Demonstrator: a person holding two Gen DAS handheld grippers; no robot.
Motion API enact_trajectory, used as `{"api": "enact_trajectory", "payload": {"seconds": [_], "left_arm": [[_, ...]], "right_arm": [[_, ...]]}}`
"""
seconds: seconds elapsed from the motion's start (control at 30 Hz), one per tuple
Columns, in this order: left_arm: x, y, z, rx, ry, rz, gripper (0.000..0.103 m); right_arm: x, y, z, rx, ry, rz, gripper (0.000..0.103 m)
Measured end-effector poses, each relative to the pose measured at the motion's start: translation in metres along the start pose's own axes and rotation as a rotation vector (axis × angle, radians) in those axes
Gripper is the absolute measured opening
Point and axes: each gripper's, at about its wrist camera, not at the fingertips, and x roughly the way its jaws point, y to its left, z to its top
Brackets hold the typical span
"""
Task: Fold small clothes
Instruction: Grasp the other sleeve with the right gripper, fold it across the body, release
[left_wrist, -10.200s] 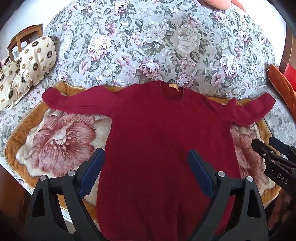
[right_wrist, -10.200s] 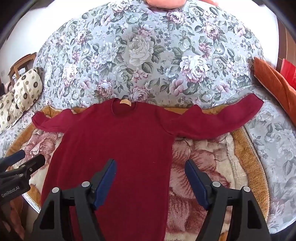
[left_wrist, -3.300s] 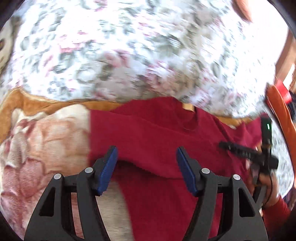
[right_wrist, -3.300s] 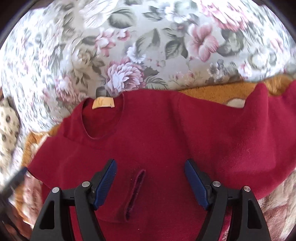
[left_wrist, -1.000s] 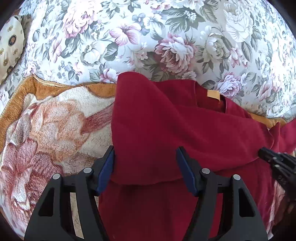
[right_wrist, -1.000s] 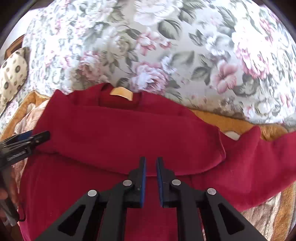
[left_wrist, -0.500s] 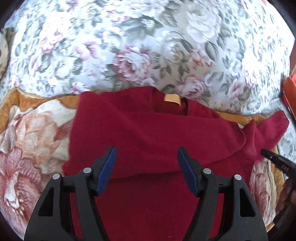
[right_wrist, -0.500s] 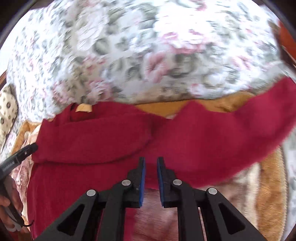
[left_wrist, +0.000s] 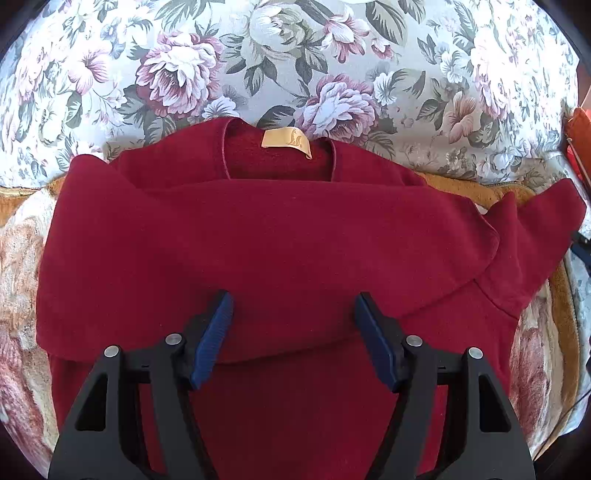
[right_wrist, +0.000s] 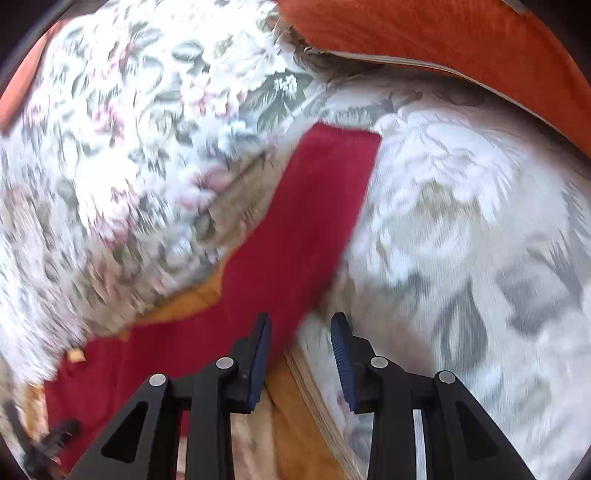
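One red sweater (left_wrist: 280, 236), one tan neck label (left_wrist: 287, 139) on it at 12 o'clock. Two sleeves: one folded across the chest (left_wrist: 258, 236), one stretched out toward 3 o'clock (right_wrist: 310, 221). One floral bedspread (left_wrist: 295, 55). One plush blanket with an orange border (left_wrist: 487, 188) under the sweater. One orange cushion (right_wrist: 461, 40) at 1 o'clock in the right wrist view. Two grippers: left gripper (left_wrist: 293, 325), right gripper (right_wrist: 300, 341), two blue pads each.
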Motion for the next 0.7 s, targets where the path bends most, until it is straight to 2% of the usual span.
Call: {"api": "enact_trajectory", "payload": {"seconds": [0.1, 0.23, 0.3, 0.37, 0.43, 0.57, 0.7], "left_arm": [[0.002, 0.000, 0.000, -0.001, 0.002, 0.001, 0.069], [0.004, 0.001, 0.001, -0.011, -0.001, 0.005, 0.069], [0.004, 0.000, 0.001, -0.015, -0.001, 0.004, 0.069], [0.004, 0.002, 0.003, -0.021, 0.003, -0.005, 0.069], [0.000, 0.006, 0.005, -0.038, 0.003, -0.029, 0.069], [-0.028, 0.027, 0.012, -0.096, -0.060, -0.050, 0.069], [-0.060, 0.059, 0.022, -0.154, -0.124, -0.051, 0.069]], "right_arm": [[0.005, 0.000, 0.016, 0.015, -0.016, -0.004, 0.032], [0.018, -0.003, 0.029, 0.082, -0.023, 0.072, 0.032], [0.025, 0.000, 0.032, 0.090, -0.024, 0.075, 0.026], [0.029, 0.003, 0.030, 0.082, -0.021, 0.081, 0.008], [0.019, 0.008, 0.028, 0.063, -0.043, 0.110, 0.007], [-0.027, 0.046, 0.021, -0.059, -0.115, 0.190, 0.007], [-0.063, 0.112, 0.009, -0.182, -0.134, 0.344, 0.006]]}}
